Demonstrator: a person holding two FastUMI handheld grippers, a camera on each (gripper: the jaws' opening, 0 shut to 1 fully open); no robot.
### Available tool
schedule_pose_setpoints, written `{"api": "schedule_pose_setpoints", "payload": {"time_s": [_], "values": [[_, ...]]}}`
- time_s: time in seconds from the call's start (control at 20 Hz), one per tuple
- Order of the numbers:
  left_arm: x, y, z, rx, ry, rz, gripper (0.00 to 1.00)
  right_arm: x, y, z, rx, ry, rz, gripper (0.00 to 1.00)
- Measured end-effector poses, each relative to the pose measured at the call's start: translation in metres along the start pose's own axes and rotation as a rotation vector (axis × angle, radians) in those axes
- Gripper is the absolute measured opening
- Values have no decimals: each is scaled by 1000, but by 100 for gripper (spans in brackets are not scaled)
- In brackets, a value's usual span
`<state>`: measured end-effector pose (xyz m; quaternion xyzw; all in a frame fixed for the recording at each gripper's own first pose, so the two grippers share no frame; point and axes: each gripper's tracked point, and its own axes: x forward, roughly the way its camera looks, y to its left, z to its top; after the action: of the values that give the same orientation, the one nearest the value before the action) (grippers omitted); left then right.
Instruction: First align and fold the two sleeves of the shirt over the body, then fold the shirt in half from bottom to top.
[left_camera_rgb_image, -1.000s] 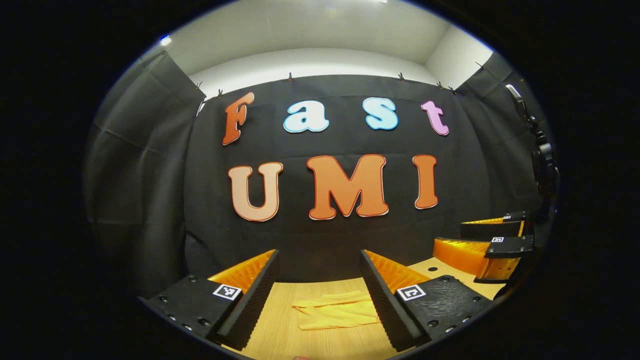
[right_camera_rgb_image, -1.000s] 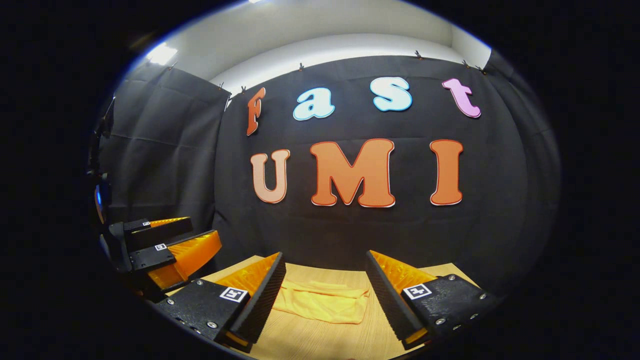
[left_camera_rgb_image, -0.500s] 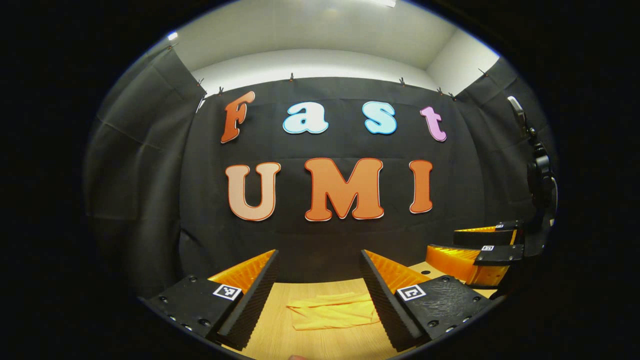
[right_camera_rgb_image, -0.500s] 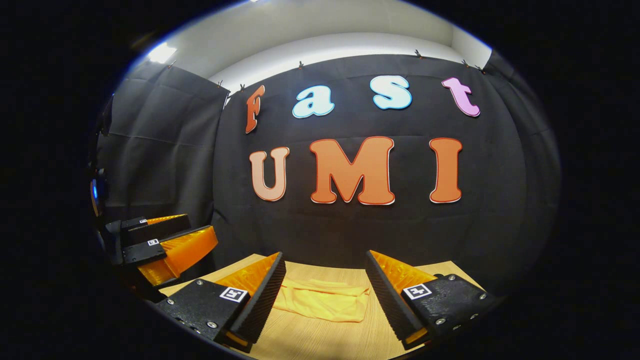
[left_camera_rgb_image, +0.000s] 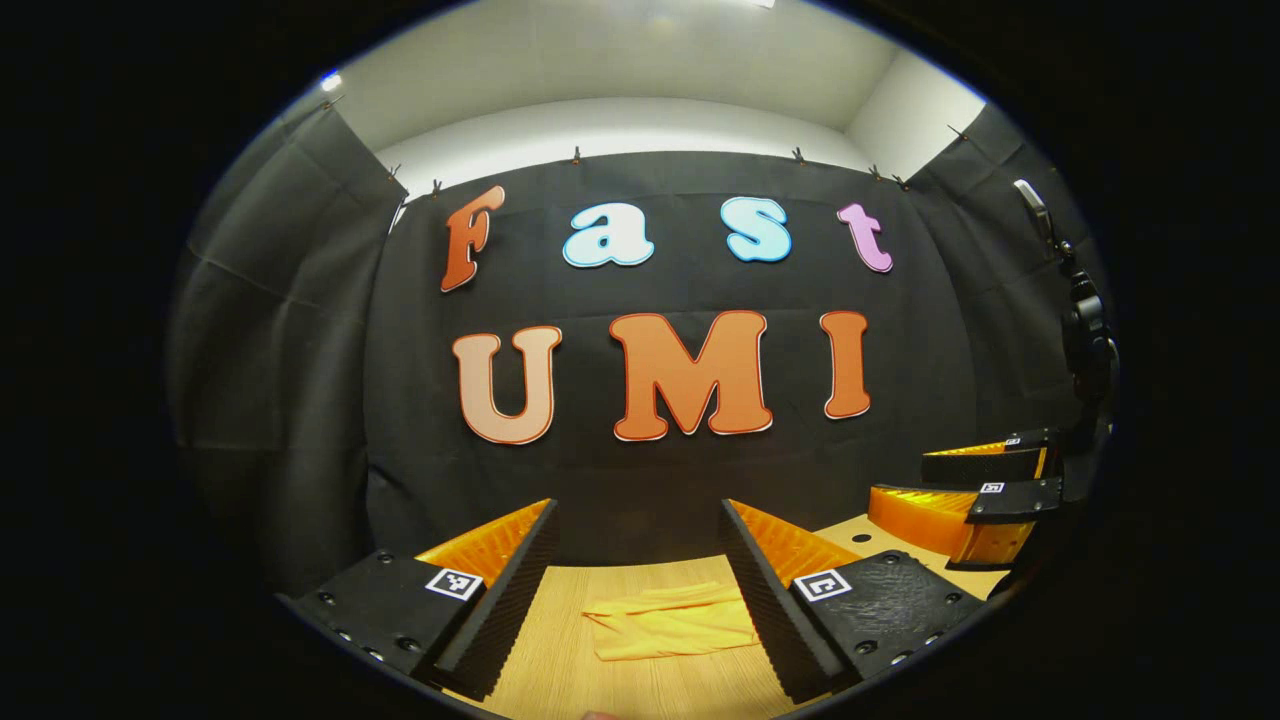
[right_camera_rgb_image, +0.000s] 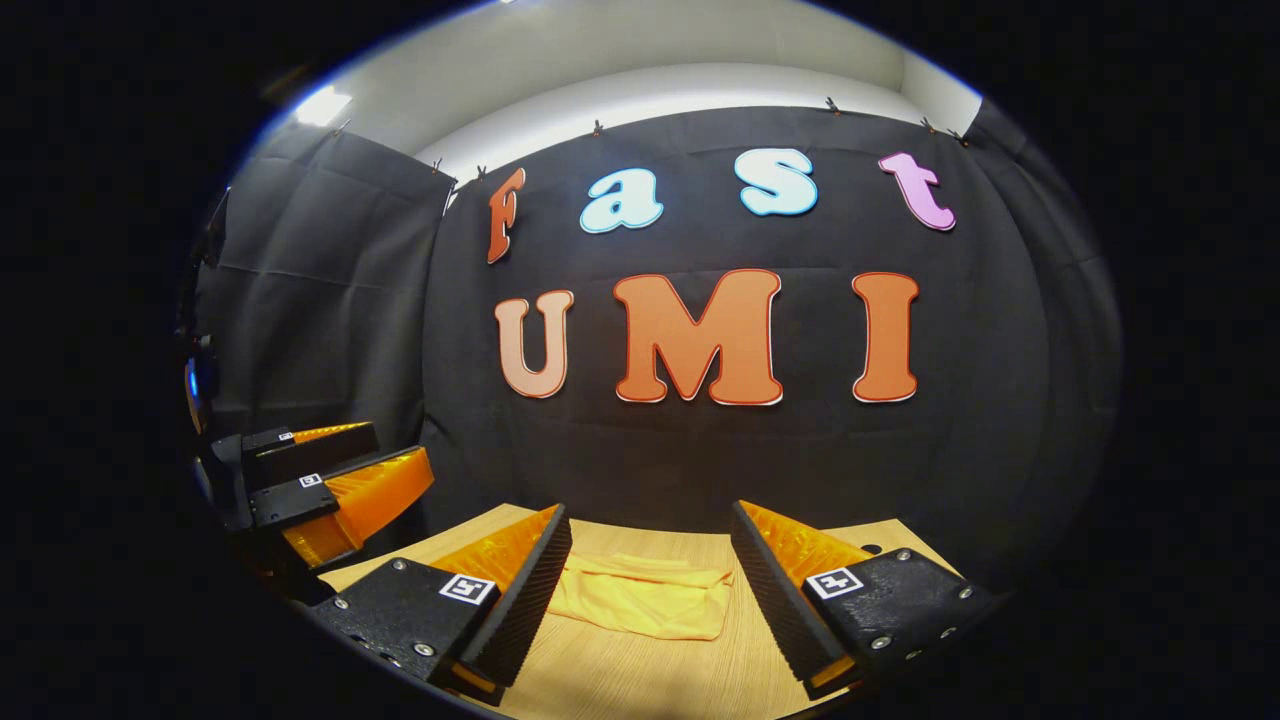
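Seemingly the folding is finished. In the left gripper view, the left gripper (left_camera_rgb_image: 640, 560) hangs released and empty above the pale wooden table (left_camera_rgb_image: 560, 670), with the yellow cloth shirt (left_camera_rgb_image: 672, 620) lying as a small flat bundle just ahead between its fingers. In the right gripper view, the right gripper (right_camera_rgb_image: 650, 560) is likewise spread, gripping nothing, the shirt (right_camera_rgb_image: 640, 600) lying compact ahead of it; nothing looks left to fold.
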<state>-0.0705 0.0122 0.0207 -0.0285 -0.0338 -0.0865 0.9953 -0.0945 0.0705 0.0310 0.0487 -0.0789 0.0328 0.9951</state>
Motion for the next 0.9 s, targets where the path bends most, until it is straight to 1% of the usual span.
{"api": "schedule_pose_setpoints", "payload": {"time_s": [0.05, 0.1, 0.25, 0.35, 0.4, 0.45, 0.6, 0.65, 0.7, 0.75, 0.8, 0.85, 0.9], "values": [[0, -1, 2, 5, -2, 0, 97, 1, -1, -1, 2, -2, 1, 97], [0, -2, 3, 11, -2, 1, 95, 0, -2, 0, 2, -4, -2, 97], [0, -2, 2, 36, -2, 13, 95, 0, -6, 0, -12, -11, -5, 97], [0, -3, 5, 48, -8, 17, 97, 0, -6, -1, -18, -10, 2, 97], [-1, 1, 6, 62, -7, 28, 98, 0, -6, -3, -16, -6, 7, 100], [-1, 0, 3, 72, -2, 31, 99, 0, -3, -5, -11, -3, 19, 97], [0, -4, -2, 70, 15, 36, 96, 2, -3, -5, 0, -3, 31, 98], [1, -3, -3, 72, 18, 38, 98, 3, -3, -5, 5, -4, 35, 98], [1, -3, -1, 74, 16, 38, 95, 4, -4, -5, 8, -6, 36, 97], [2, -3, -1, 75, 13, 41, 95, 4, -4, -5, 11, -4, 39, 97], [1, -2, 1, 78, 14, 49, 97, 5, -4, -7, 13, -4, 41, 100], [-1, -3, -2, 80, 20, 52, 97, 5, -5, -7, 17, -2, 45, 98], [0, -5, -4, 78, 23, 51, 98, 4, -6, -8, 21, 1, 47, 97]]}}
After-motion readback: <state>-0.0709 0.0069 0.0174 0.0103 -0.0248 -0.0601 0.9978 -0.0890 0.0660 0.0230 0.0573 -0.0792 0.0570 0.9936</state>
